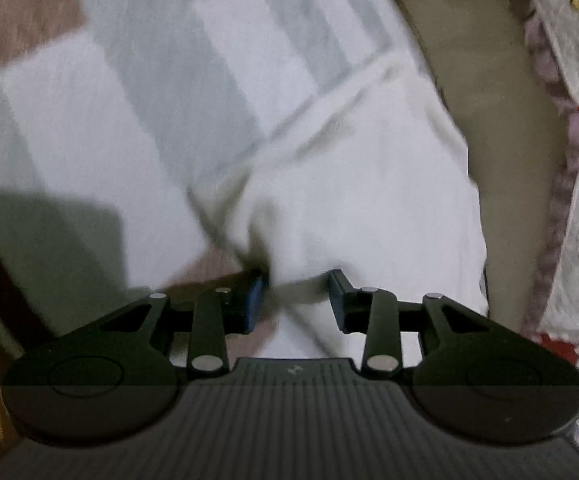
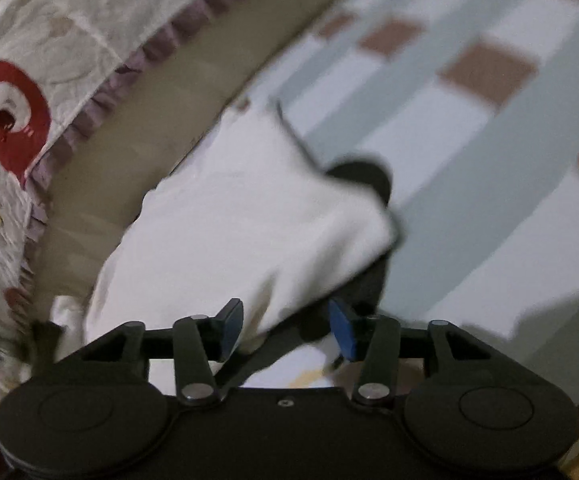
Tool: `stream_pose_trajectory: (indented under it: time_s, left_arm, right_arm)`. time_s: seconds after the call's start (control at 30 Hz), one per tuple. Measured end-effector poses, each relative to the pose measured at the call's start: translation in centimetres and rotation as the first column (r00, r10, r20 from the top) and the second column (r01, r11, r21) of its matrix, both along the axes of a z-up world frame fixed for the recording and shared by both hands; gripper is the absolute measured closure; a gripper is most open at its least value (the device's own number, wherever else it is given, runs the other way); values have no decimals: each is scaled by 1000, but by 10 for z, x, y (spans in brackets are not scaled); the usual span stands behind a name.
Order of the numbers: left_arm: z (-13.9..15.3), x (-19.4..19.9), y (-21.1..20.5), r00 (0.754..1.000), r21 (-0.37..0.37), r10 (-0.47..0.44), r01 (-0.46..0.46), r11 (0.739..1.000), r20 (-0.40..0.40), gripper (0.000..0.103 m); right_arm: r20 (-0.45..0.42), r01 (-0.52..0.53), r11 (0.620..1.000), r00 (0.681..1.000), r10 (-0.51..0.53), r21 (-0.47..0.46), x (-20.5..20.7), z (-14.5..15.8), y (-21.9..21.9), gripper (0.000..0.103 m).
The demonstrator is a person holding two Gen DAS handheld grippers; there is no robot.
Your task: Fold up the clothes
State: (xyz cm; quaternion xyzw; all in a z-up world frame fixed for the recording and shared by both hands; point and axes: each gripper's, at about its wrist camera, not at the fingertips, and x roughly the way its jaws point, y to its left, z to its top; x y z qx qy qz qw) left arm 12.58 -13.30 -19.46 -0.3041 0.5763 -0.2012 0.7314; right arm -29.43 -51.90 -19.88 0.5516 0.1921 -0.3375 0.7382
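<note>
**White garment lying on the checked bed**

The white garment (image 1: 329, 184) is lying on the checked bedsheet (image 1: 137, 92), beside a frilled floral quilt (image 2: 29, 92). The left gripper (image 1: 297, 300) is hovering with jaws apart around a fold; the right gripper (image 2: 287, 330) is likewise standing apart over the cloth's edge.

The garment (image 1: 329, 168) lies on the bedsheet (image 1: 89, 128), along the sheet's edge. Beyond that edge runs a bare strip of mattress (image 1: 481, 80), and past the strip lies a quilt (image 1: 569, 80) — to the right in the left wrist view, to the left in the right wrist view. The left gripper (image 1: 297, 300) sits at the garment's near edge, cloth between its fingers. The right gripper (image 2: 285, 330) sits likewise at another edge — cloth in its gap too.
</note>
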Motion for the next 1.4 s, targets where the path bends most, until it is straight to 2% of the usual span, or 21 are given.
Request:
stream_pose_trajectory:
  time_s: [0.07,0.17,0.2,0.27,0.37,0.43,0.5,0.53,0.7,0.77,0.9,0.97,1.0,1.03,1.07,1.1,1.27,1.4]
  left_arm:
    - [2,7,-1,999,18,18,-19,1000,47,69]
    - [-2,16,-1,997,-16,59,-59,998,47,73]
    - [0,14,-2,997,-6,51,-51,999,64,75]
    - [4,11,-3,994,22,30,-33,999,101,76]
    - [16,1,10,989,21,76,-80,997,130,76]
    - [13,2,12,986,14,108,-111,994,129,76]
    - [9,-1,17,991,-19,99,-97,995,85,76]
    - [7,-2,13,993,-26,88,-86,996,74,74]
    - [-6,-5,-7,999,-57,31,-29,998,28,68]
    - [-6,-1,-12,997,-40,41,-39,998,72,66]
    - [-5,7,-20,984,-5,64,-64,998,166,68]
    - [-4,11,-25,974,12,74,-78,997,213,82]
    - [-3,12,-27,973,32,56,-65,997,225,83]
    - [-1,13,-29,970,45,36,-48,998,239,87]
    - [3,12,-29,967,54,22,-37,998,254,88]
    - [7,11,-30,963,64,8,-26,998,269,88]
    - [25,6,-32,938,113,-62,24,993,342,90]
    - [41,1,-33,911,155,-119,62,986,396,90]
  right_arm:
    - [-2,-1,1000,1000,1,23,9,-6,2,49]
    - [-41,23,999,999,-25,-37,22,-1,-7,50]
    - [-44,42,998,998,-44,-42,23,0,-11,50]
    - [-39,78,996,996,-80,-38,26,-1,-18,49]
    - [-3,120,992,993,-120,-31,23,-3,-20,46]
    - [23,146,989,989,-145,-25,20,-4,-20,46]
    - [-2,154,983,988,-155,-103,16,-5,-14,47]
    - [-29,142,979,989,-148,-148,14,-6,-10,52]
    - [-51,69,974,995,-82,-214,14,-7,-9,51]
    - [-23,86,977,995,-93,-193,14,-9,-16,50]
    - [29,149,980,989,-146,-130,19,-12,-31,42]
    - [6,145,982,989,-146,-120,28,-11,-34,42]
    - [-27,120,984,992,-125,-134,32,-8,-33,46]
    - [-70,82,985,993,-94,-155,36,-7,-33,70]
    - [-118,29,984,992,-50,-174,42,-7,-33,86]
    - [-142,-10,980,990,-19,-198,45,-9,-33,93]
    - [-148,-59,951,989,14,-303,47,-5,-34,96]
    - [-200,-151,883,978,66,-444,42,12,-17,97]
